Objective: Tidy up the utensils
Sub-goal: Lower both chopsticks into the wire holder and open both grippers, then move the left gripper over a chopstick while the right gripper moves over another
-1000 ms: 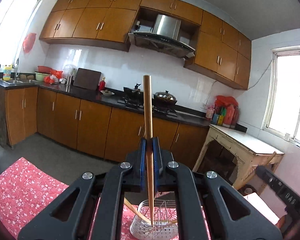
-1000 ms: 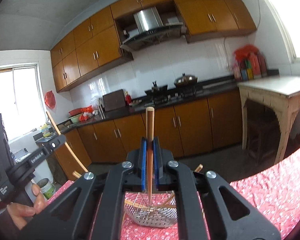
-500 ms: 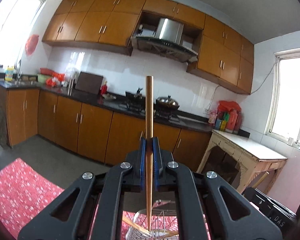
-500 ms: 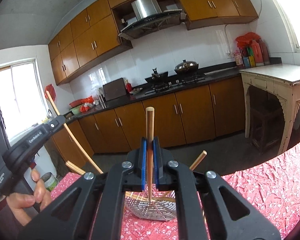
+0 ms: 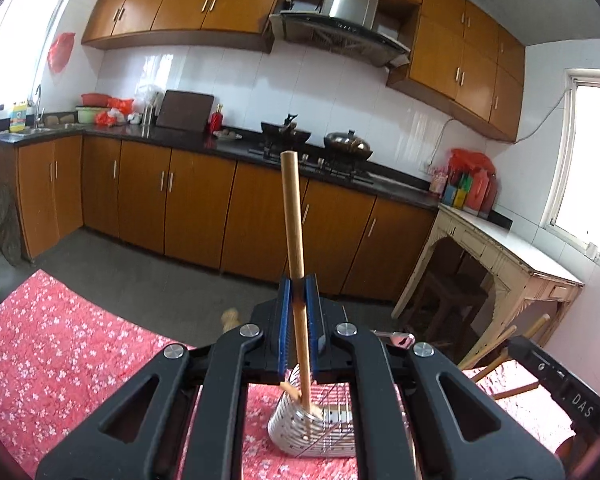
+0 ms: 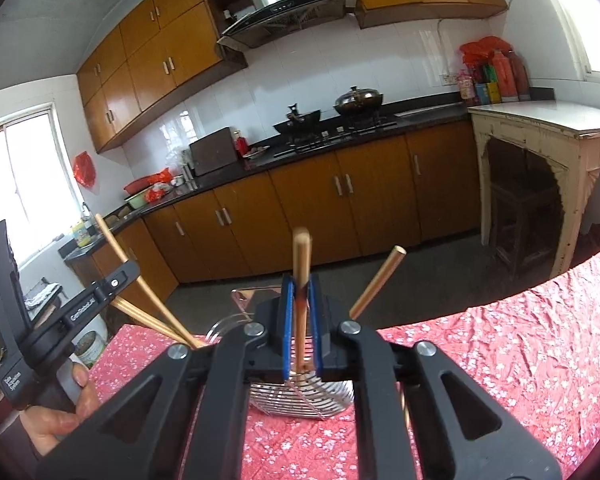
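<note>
Left gripper (image 5: 299, 334): fingers (image 5: 284, 320) narrow, clamped on an upright wooden chopstick (image 5: 292, 216); its lower tip reaches into the wire utensil basket (image 5: 312, 432).
Right gripper (image 6: 300, 320): jaws have just been opening; a second wooden chopstick (image 6: 301, 256) stands between the blue pads with a slight gap on either side, its top blurred, its lower end at the basket (image 6: 300, 396).
Grip on second chopstick: pads appear not to press it.
Basket: stands on the tabletop under a red floral cloth (image 6: 500, 352); other chopsticks lean out of it, one slanting up to the right (image 6: 376, 284).
Left gripper seen from the right wrist: at the left edge, held by a hand (image 6: 60, 412), its chopstick (image 6: 140, 280) angled toward the basket.
Background: brown kitchen cabinets (image 5: 200, 208), dark counter with stove and pots.
</note>
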Demonstrator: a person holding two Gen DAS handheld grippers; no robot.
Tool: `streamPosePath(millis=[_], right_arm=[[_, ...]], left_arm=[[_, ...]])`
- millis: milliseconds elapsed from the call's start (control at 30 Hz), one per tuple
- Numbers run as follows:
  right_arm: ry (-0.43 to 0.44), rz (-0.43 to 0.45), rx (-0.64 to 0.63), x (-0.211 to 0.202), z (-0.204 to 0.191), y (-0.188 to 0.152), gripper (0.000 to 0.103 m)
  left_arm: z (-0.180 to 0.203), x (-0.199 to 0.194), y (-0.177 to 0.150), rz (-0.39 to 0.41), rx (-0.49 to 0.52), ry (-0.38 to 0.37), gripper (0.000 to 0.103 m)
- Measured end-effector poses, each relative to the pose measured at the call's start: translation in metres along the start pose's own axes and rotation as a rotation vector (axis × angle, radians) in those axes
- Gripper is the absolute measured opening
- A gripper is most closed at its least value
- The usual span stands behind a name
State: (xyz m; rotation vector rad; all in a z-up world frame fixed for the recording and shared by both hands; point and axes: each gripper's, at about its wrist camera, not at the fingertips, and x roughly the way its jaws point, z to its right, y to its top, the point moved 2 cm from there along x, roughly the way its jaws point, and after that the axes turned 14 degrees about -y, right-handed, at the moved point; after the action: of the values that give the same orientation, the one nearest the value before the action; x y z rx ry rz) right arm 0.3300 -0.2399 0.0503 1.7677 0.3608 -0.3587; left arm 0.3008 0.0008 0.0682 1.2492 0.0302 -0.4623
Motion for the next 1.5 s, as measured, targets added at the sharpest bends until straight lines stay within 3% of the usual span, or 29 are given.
streamPosePath(millis=[100,200,333,400,700,800,1000,1167,1500], right_arm=[[-0.019,0.010,0.002,-0.005,0.004,-0.001,0.023],[-0.042,0.033,0.012,-0.016,0.011,0.000,0.029],[-0.071,0.060,0.028,-0.032,0.023,0.001,0.035],[-0.086,0.070,0.036,-0.041,0.030,0.001,0.035],[-0.143,0.063,0.052,-0.079,0.067,-0.027,0.036],[-0.166,0.014,0.049,-0.077,0.078,-0.051,0.036],[-0.209,-0.156,0.012,-0.045,0.090,-0.113,0.035],[-0.194,-0.313,-0.024,-0.020,0.087,-0.163,0.031],[-0.206,-0.394,-0.120,-0.005,0.067,-0.197,0.028]], left_arm=[[-0.004,-0.004,0.001,-0.012,-0.001,0.003,0.010],[-0.007,-0.012,0.004,-0.011,0.000,0.008,0.028],[0.001,-0.027,0.007,0.005,0.025,0.010,0.029],[0.002,-0.036,0.009,0.023,0.031,0.024,0.042],[-0.003,-0.084,0.006,0.062,0.033,0.027,0.043],[-0.015,-0.089,-0.011,0.021,0.033,0.058,0.044],[-0.050,-0.079,-0.072,-0.144,0.061,0.136,0.044],[-0.062,-0.069,-0.121,-0.284,0.090,0.137,0.044],[-0.065,-0.061,-0.167,-0.421,0.072,0.088,0.044]])
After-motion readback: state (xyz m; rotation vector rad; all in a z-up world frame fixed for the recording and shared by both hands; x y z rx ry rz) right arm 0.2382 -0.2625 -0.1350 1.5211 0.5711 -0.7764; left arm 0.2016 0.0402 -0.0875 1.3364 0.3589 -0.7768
